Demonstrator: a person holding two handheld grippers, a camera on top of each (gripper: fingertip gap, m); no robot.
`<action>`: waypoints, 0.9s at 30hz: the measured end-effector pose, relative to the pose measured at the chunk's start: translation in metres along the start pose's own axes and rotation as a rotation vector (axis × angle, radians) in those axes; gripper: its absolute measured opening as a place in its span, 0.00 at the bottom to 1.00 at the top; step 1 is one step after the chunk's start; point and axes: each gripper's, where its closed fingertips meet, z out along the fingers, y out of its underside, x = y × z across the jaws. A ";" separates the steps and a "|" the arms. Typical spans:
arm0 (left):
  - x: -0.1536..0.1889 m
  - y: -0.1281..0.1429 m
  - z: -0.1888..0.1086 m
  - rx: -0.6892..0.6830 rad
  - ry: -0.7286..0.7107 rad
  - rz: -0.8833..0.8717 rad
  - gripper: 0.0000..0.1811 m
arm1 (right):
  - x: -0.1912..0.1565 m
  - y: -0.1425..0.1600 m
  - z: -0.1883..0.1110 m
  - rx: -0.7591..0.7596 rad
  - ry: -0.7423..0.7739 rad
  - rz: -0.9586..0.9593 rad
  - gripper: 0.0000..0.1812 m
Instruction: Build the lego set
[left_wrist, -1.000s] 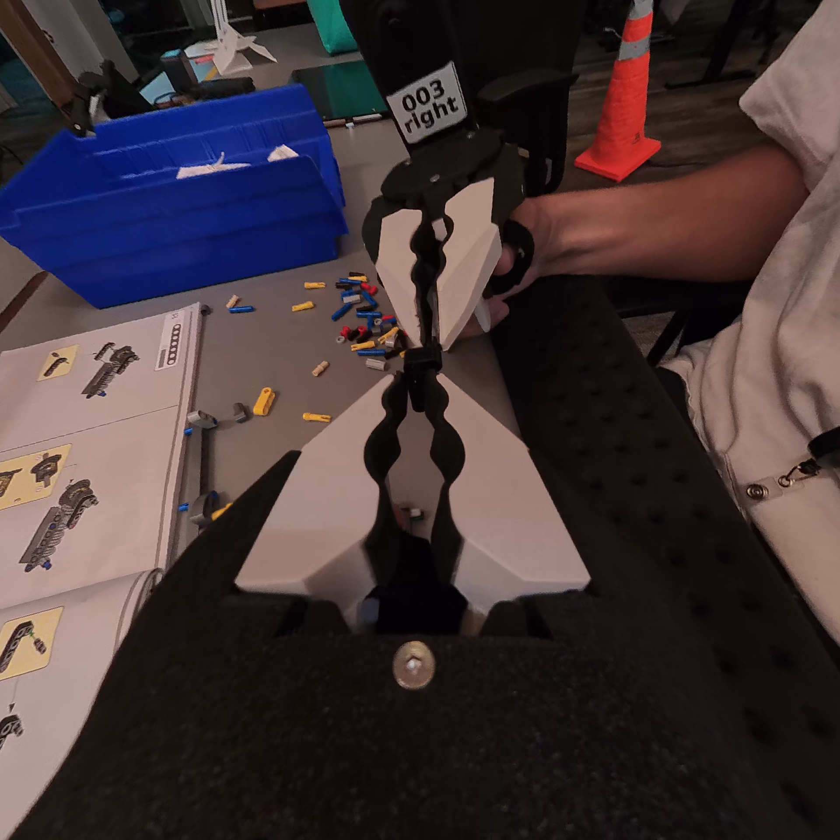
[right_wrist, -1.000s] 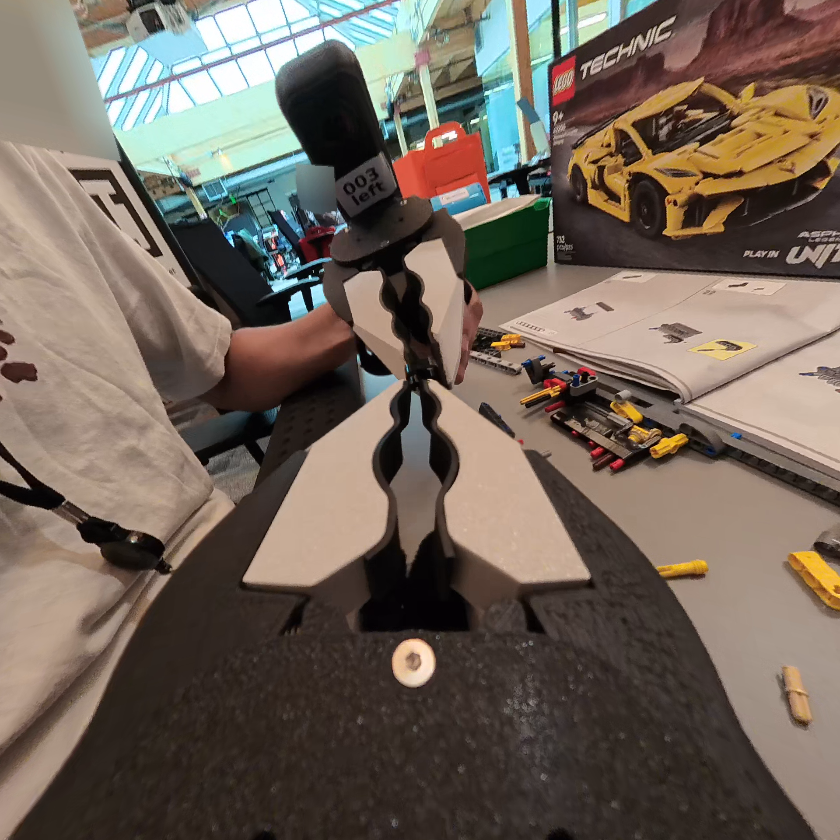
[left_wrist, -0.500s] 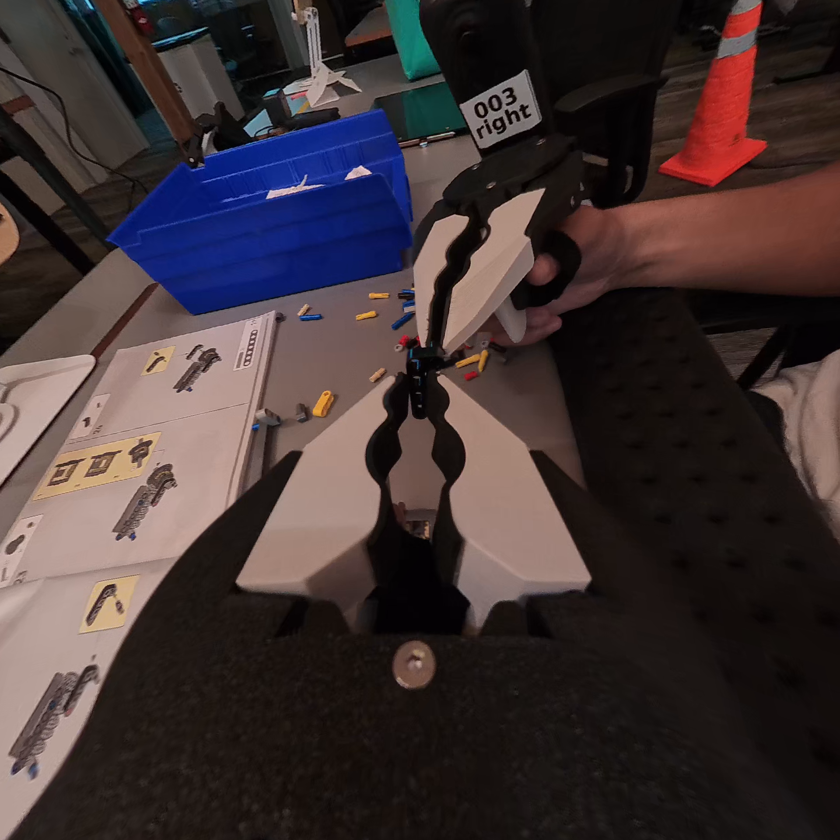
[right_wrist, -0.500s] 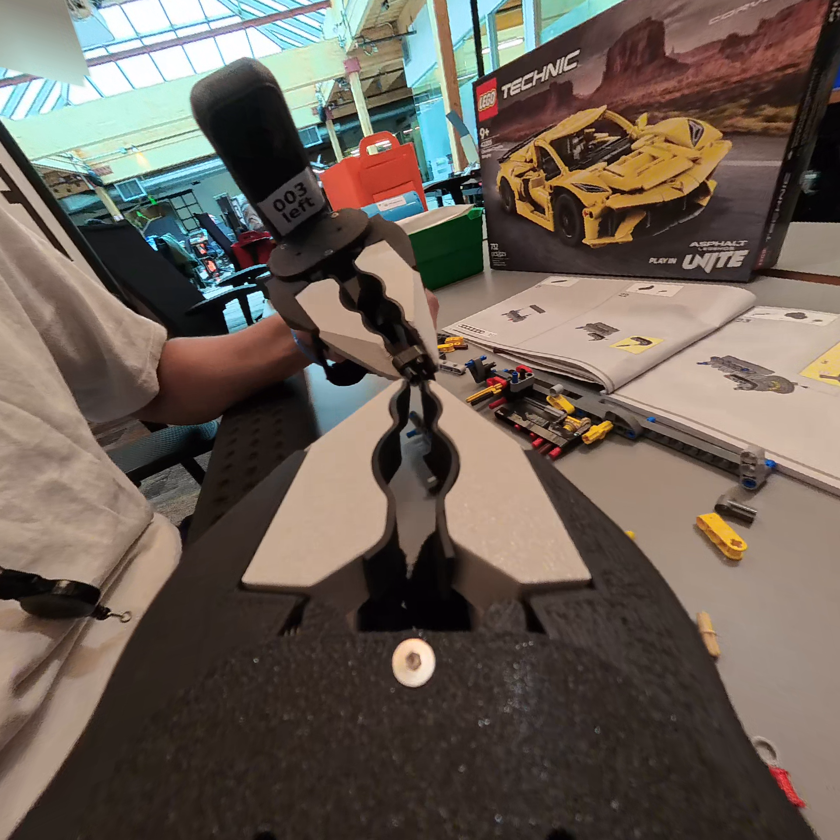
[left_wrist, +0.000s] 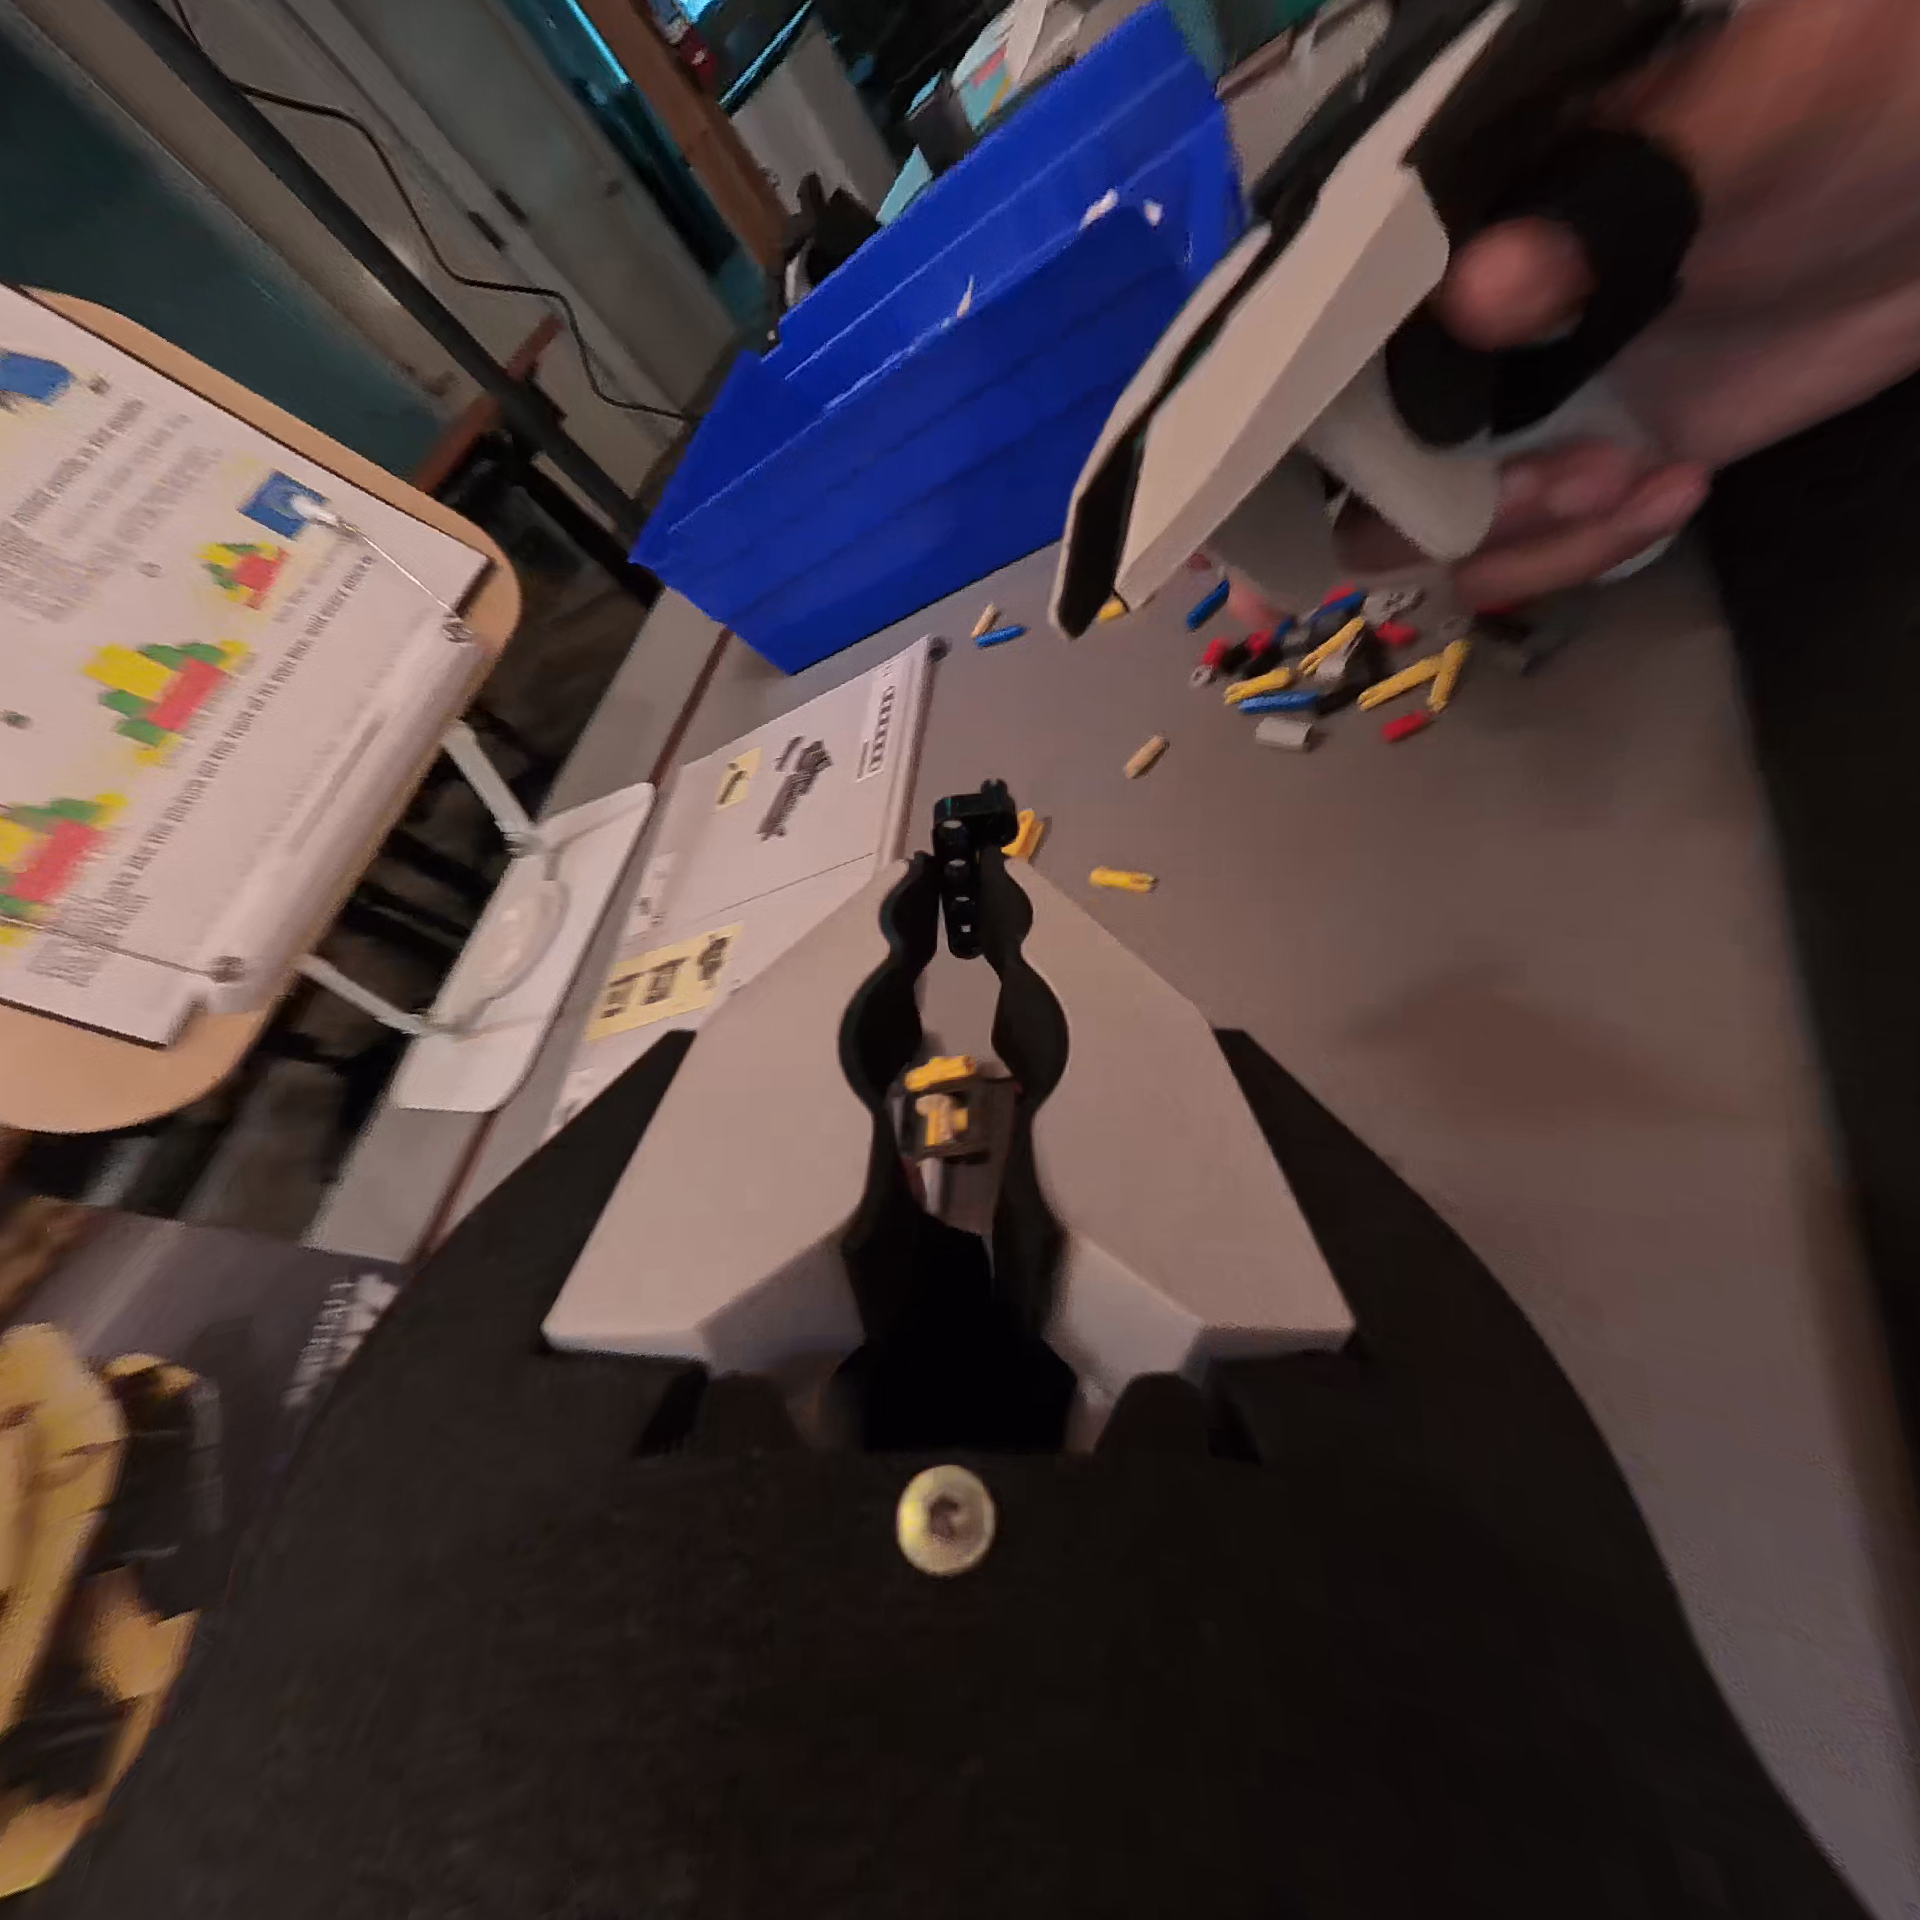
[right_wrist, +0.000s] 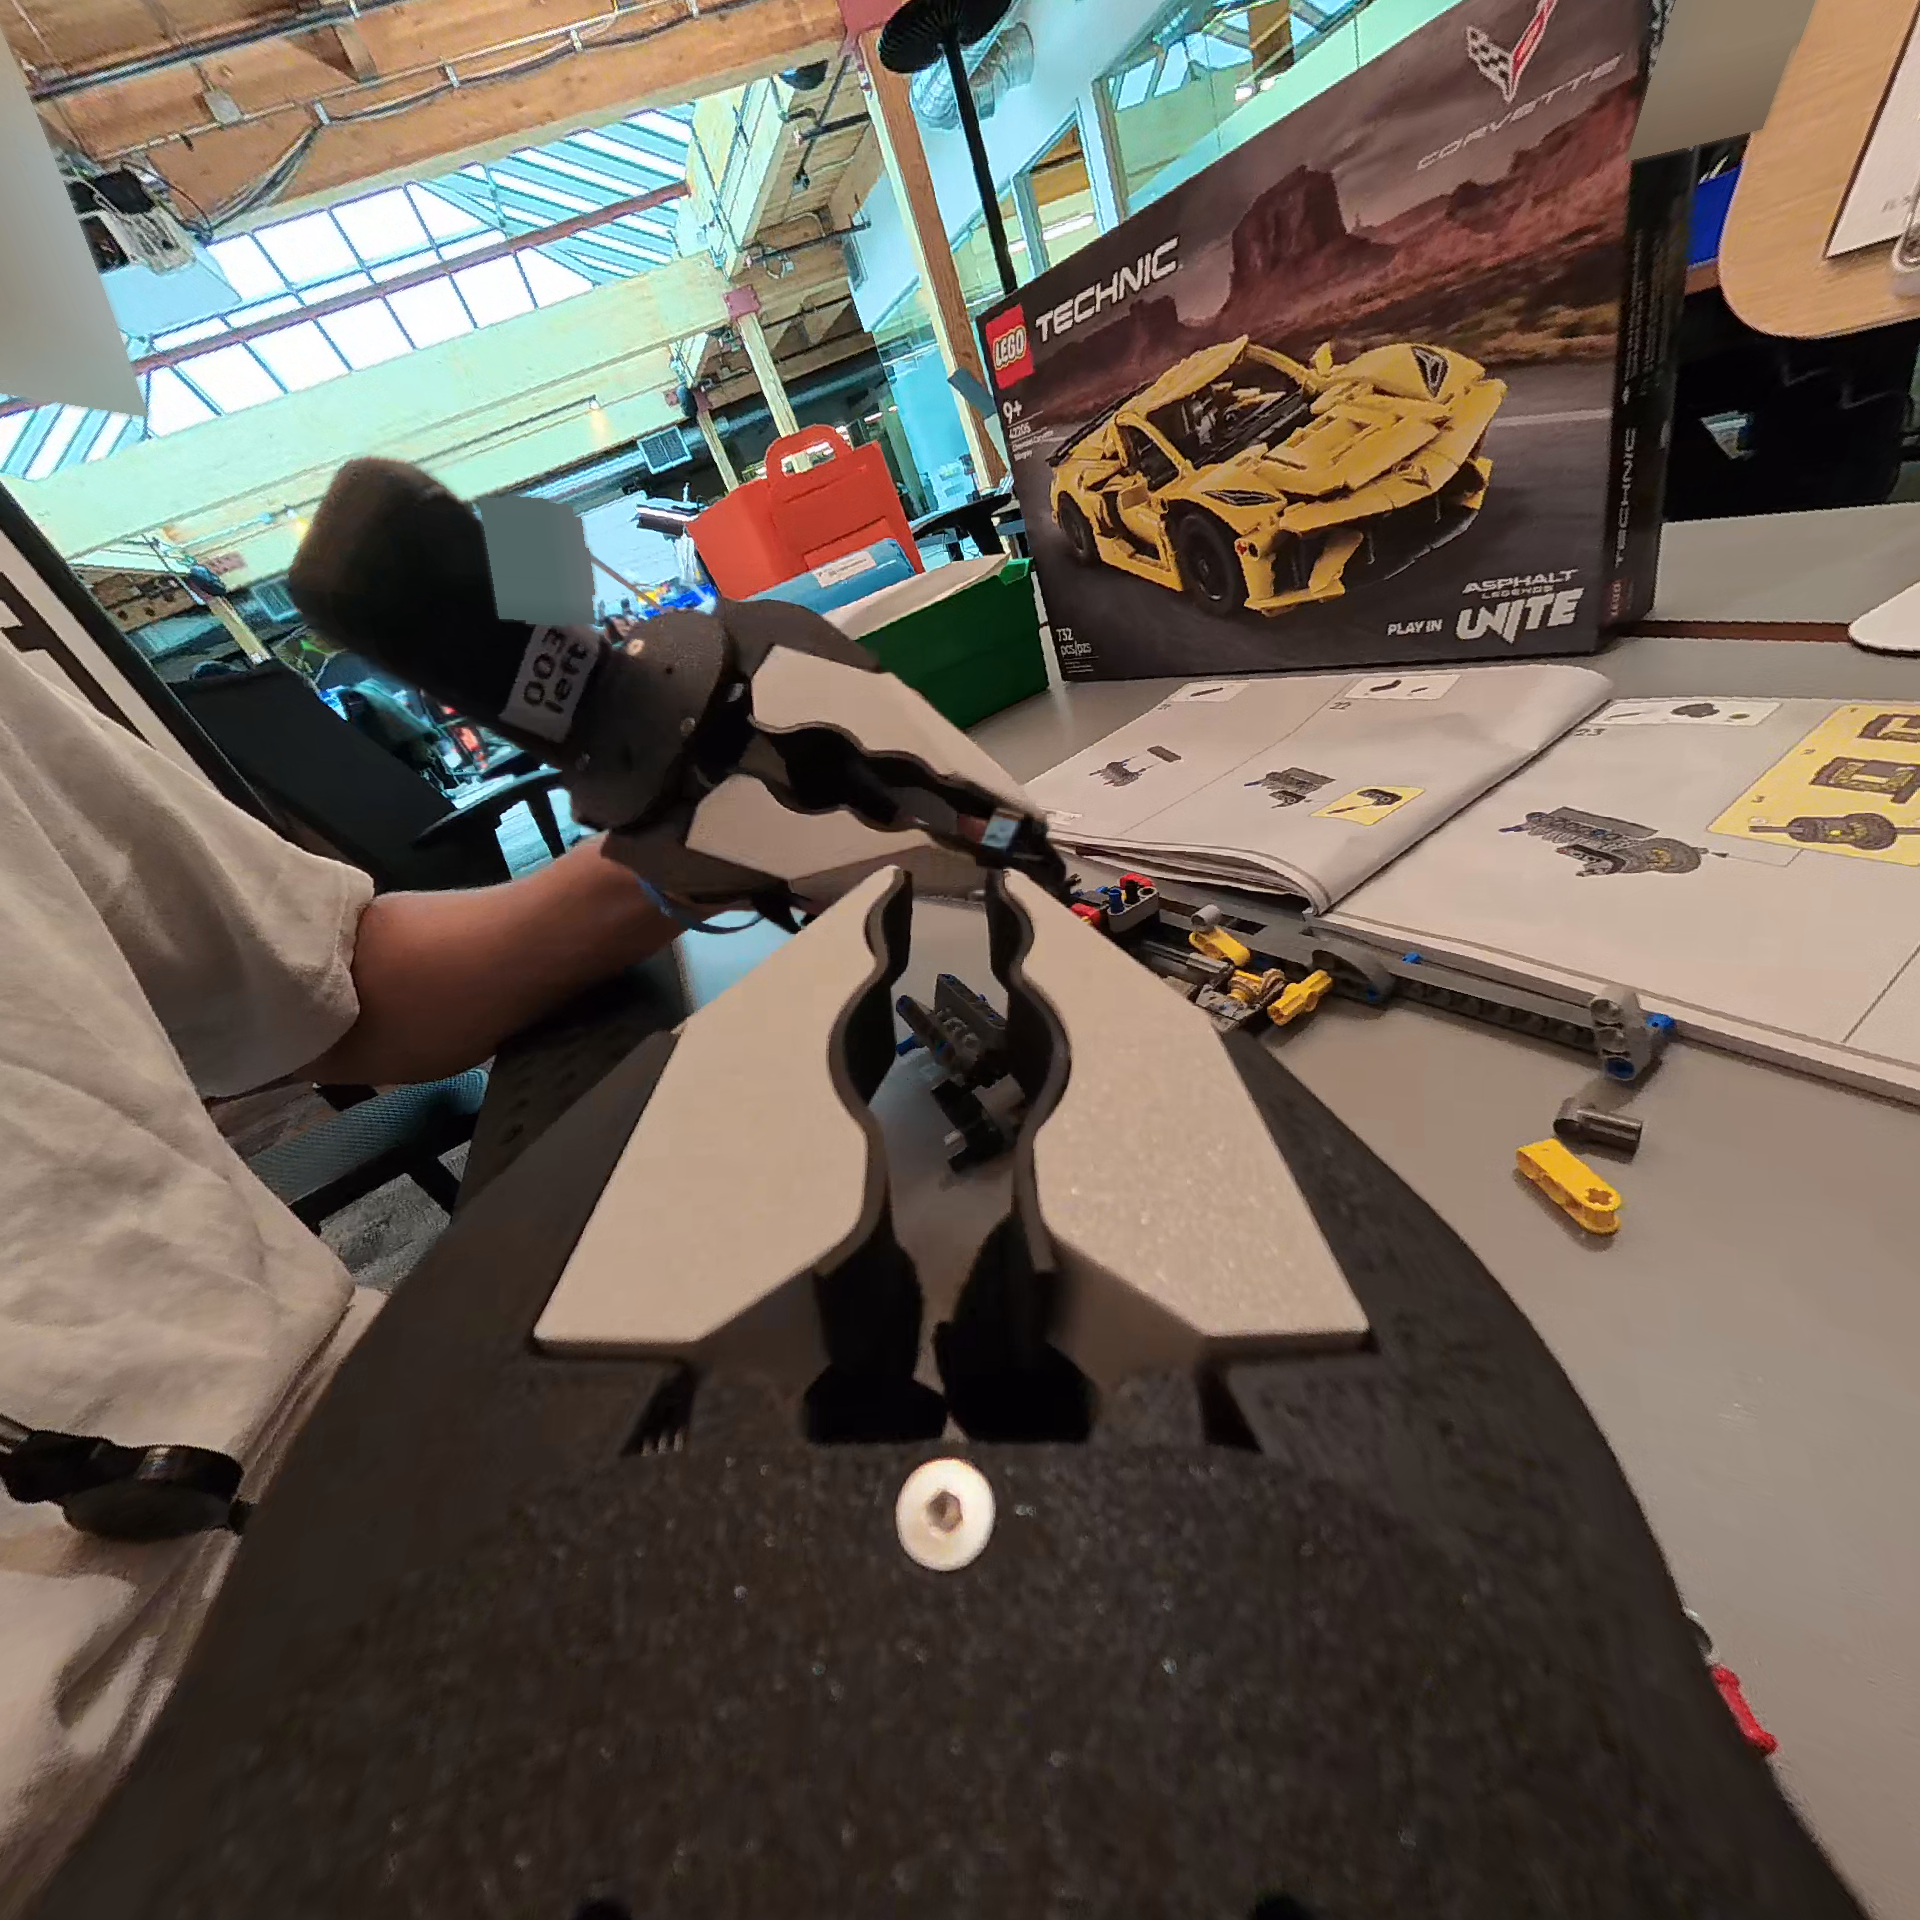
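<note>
Left grey-and-black two-finger gripper tips pinched on small black piece, pointing forward-down, bare forearm behind. Right grey-and-black two-finger gripper jaws parted, nothing between tips, hand gripping handle.

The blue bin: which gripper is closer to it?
Right. The right gripper hangs just in front of the blue bin; the left gripper, holding a black piece, is farther back over the booklet.

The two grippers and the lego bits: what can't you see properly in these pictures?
- Right gripper, left wrist view: blurred, cut off by the top edge.
- Black lego piece in the left gripper: too dark to tell its shape.
- Small assembly, right wrist view: partly hidden behind the right gripper's fingers.
- Loose pins: too small, blurred.
</note>
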 end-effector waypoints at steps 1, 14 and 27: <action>0.001 0.000 0.001 -0.012 -0.025 0.063 0.03 | 0.000 0.001 0.001 -0.006 0.004 -0.003 0.08; 0.014 0.002 0.008 -0.124 -0.166 0.458 0.03 | 0.011 0.015 0.006 -0.087 0.077 -0.032 0.11; 0.017 0.002 0.007 -0.179 -0.212 0.613 0.03 | 0.015 0.030 0.014 -0.185 0.157 -0.185 0.08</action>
